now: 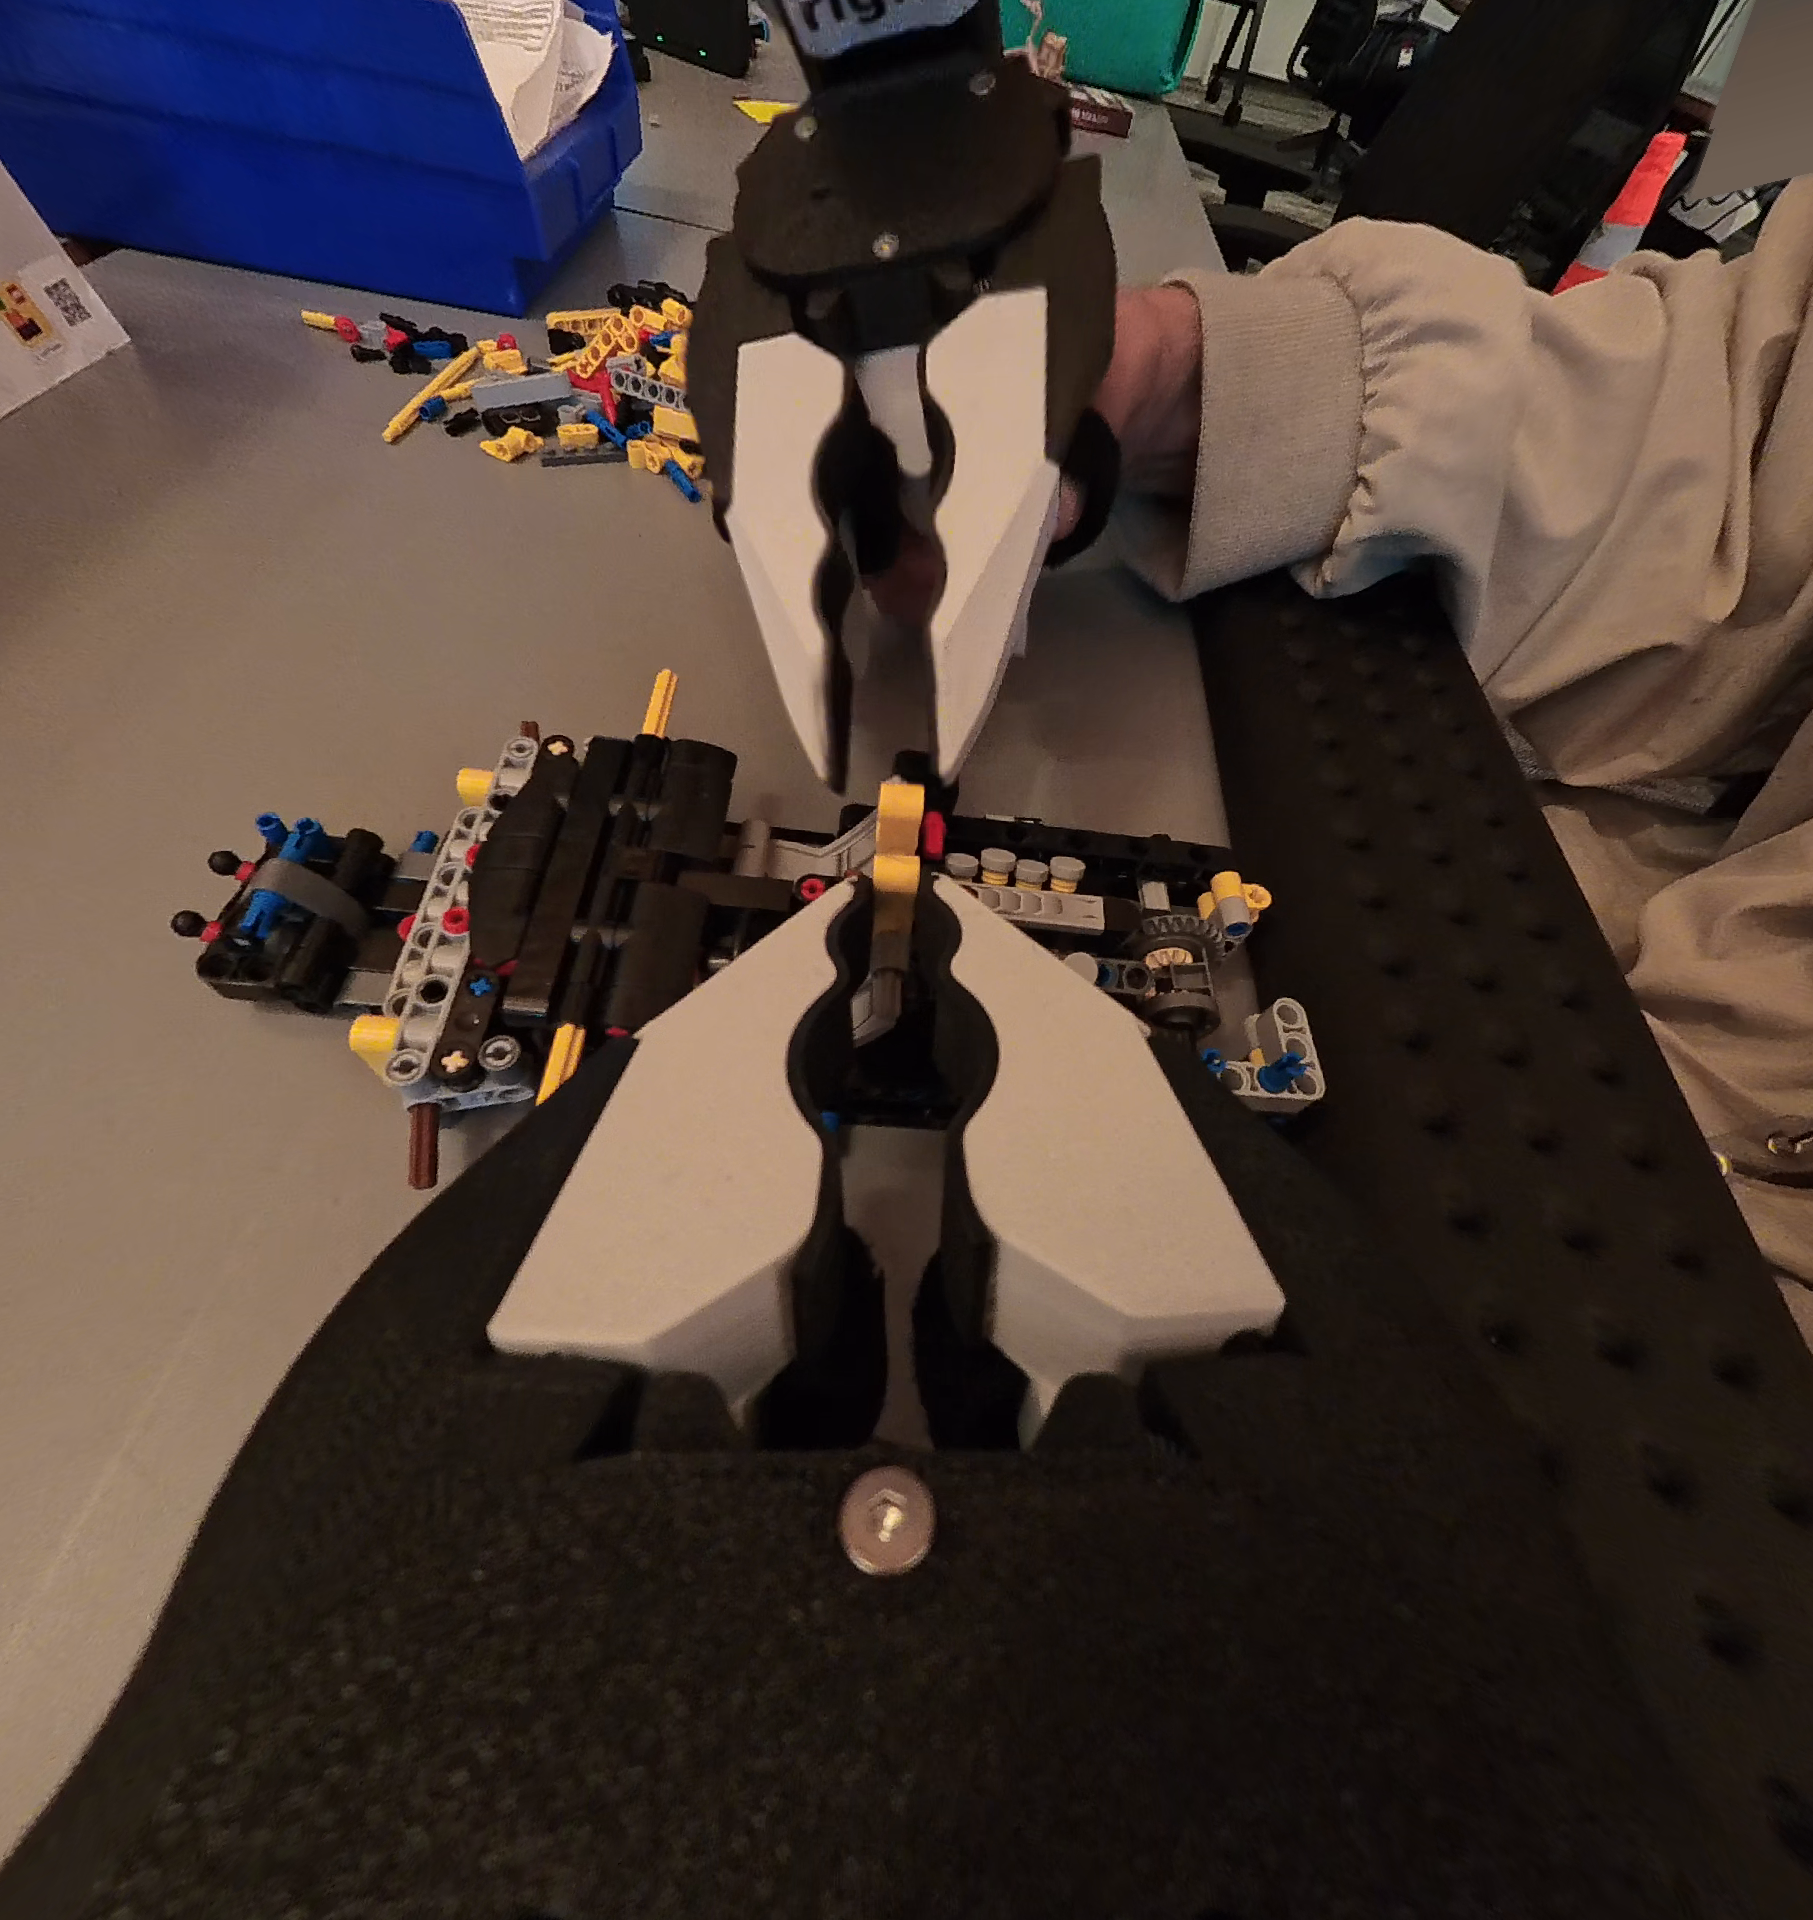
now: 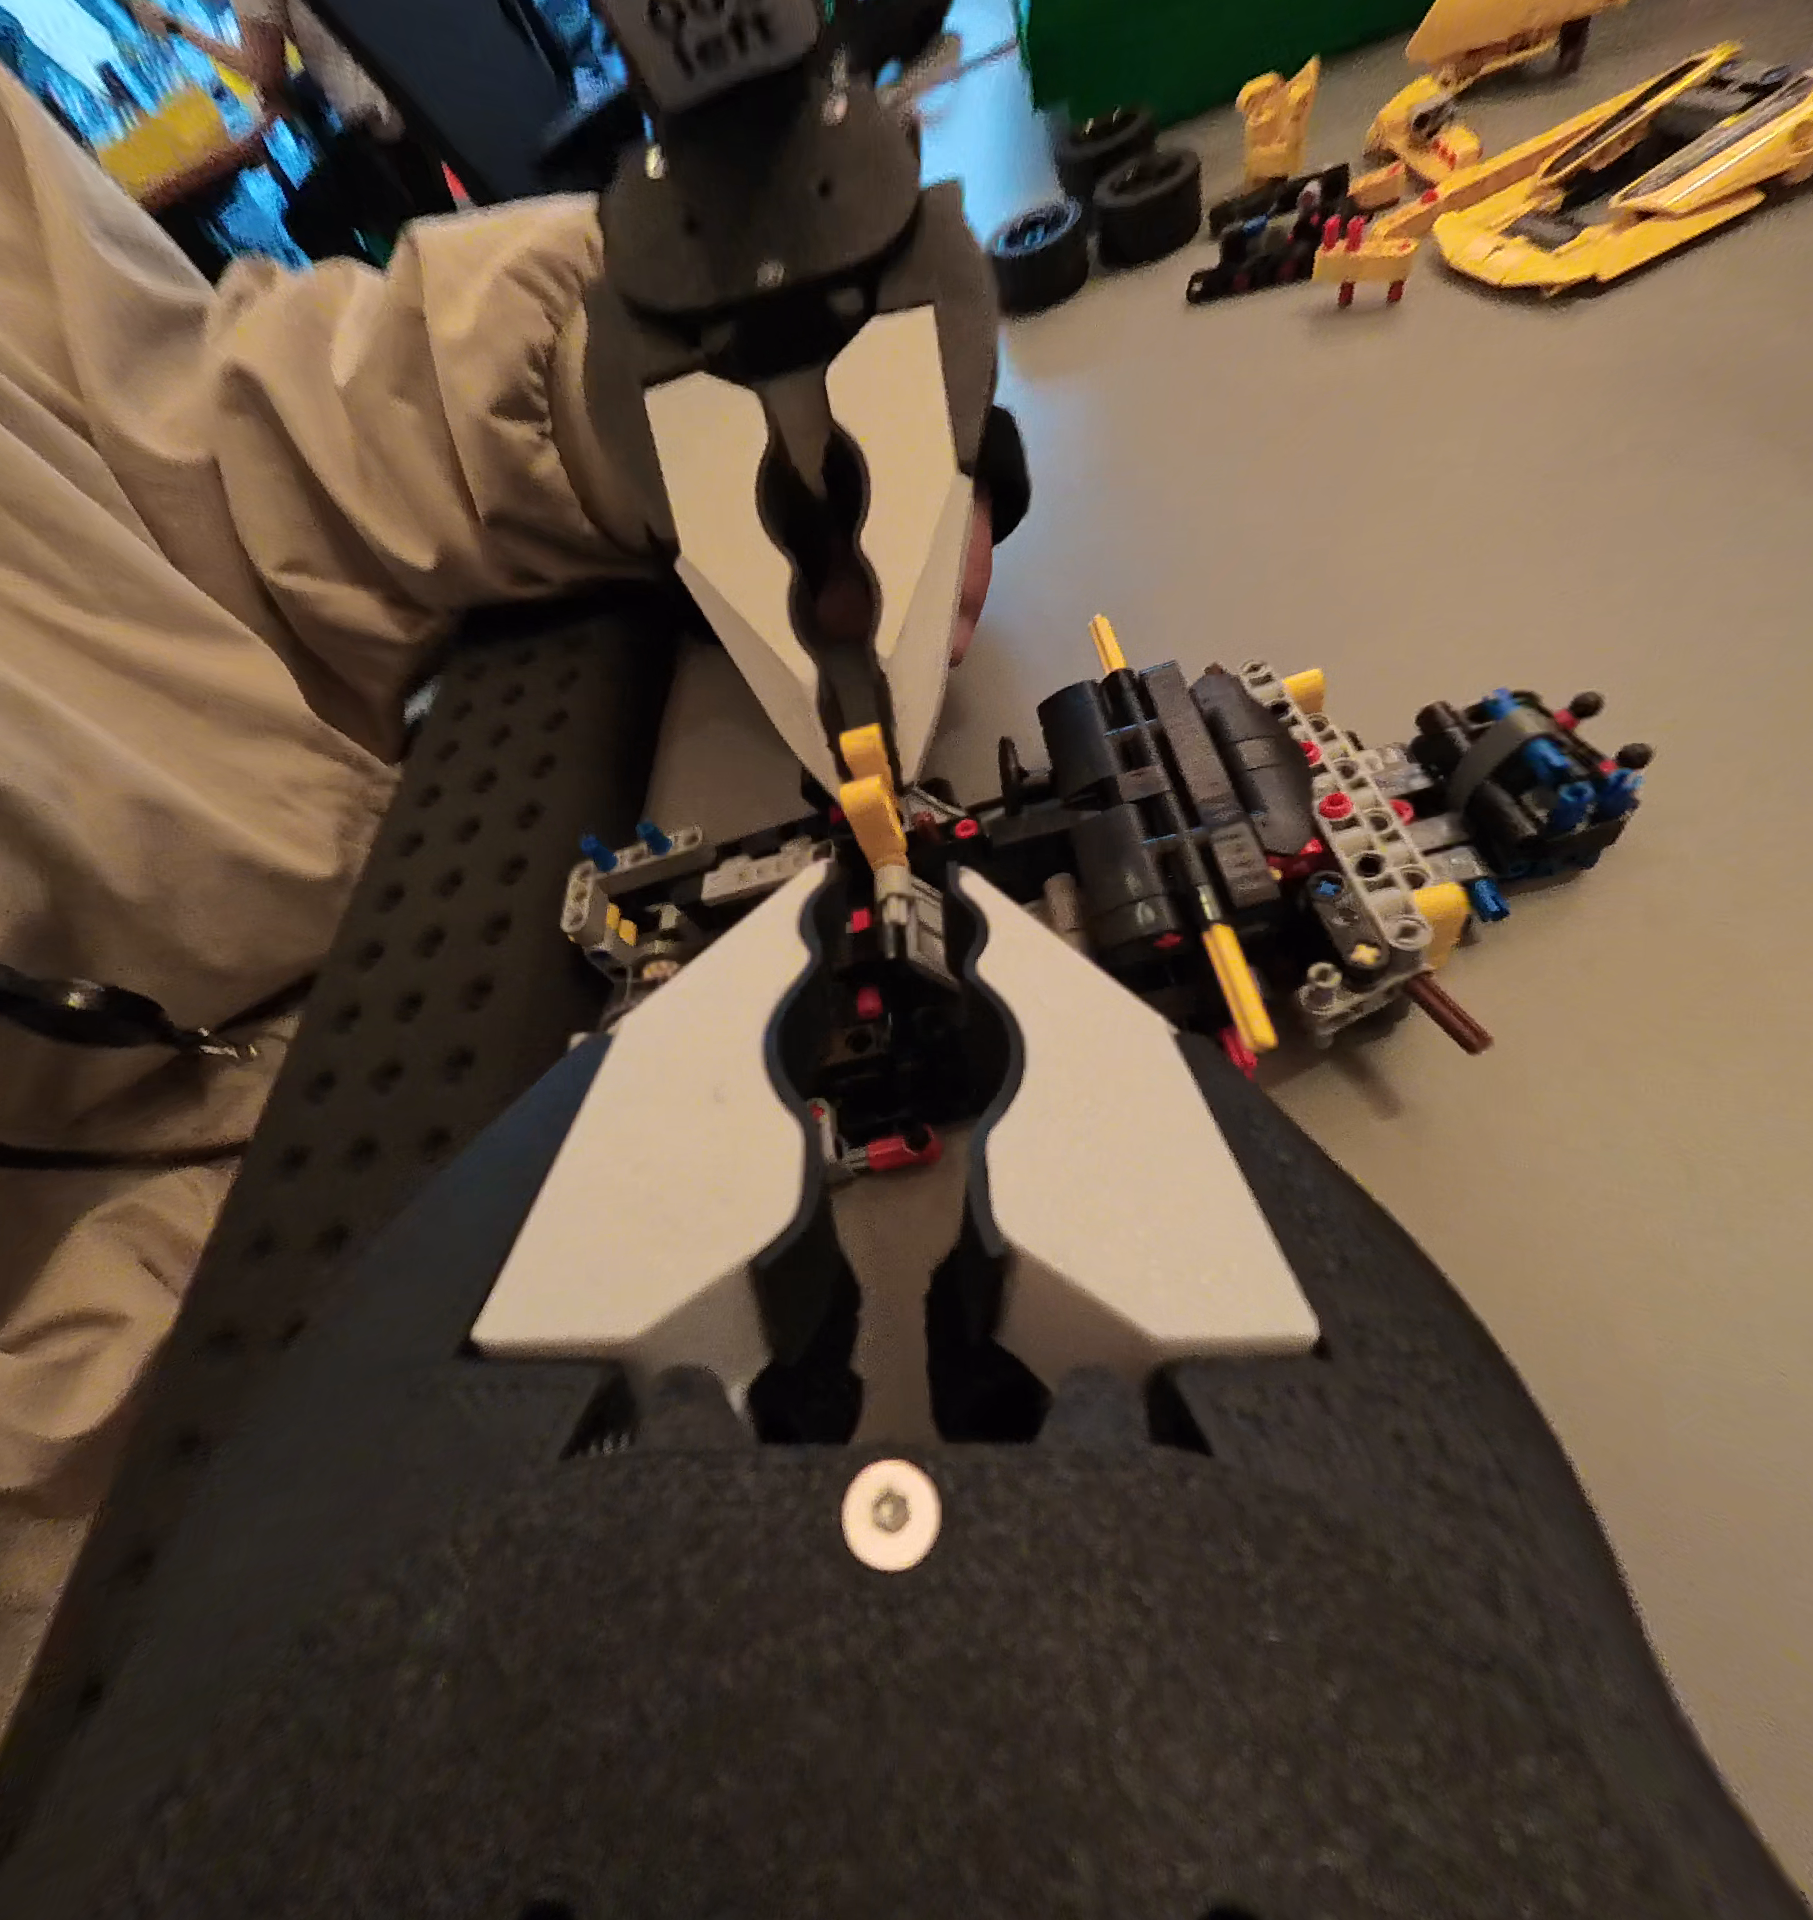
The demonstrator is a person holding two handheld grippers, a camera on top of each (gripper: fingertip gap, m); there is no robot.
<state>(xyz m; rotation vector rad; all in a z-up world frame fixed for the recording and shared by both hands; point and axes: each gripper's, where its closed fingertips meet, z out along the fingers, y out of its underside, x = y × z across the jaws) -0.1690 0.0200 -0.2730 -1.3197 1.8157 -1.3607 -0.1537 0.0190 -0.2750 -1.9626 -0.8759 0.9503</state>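
Observation:
A half-built brick vehicle chassis [image 1: 590,904], black and grey with yellow, red and blue pins, lies on the grey table; it also shows in the right wrist view [image 2: 1193,831]. Two small yellow connector pieces stand one above the other on its middle. My left gripper [image 1: 891,883] is shut on the yellow piece nearer to it [image 1: 897,871]. My right gripper [image 2: 891,873] comes from the opposite side and is closed down on the other yellow piece [image 2: 871,816], which has a grey stub. The two grippers' tips almost touch.
A pile of loose bricks [image 1: 569,384] and a blue bin [image 1: 310,135] lie beyond the chassis, with a printed sheet [image 1: 19,332] at the left. A black perforated board [image 1: 1453,935] runs beside a beige sleeve [image 1: 1504,416]. Yellow car body panels [image 2: 1608,177] and black wheels [image 2: 1120,208] lie far off. The tips of both grippers are at nearly the same place.

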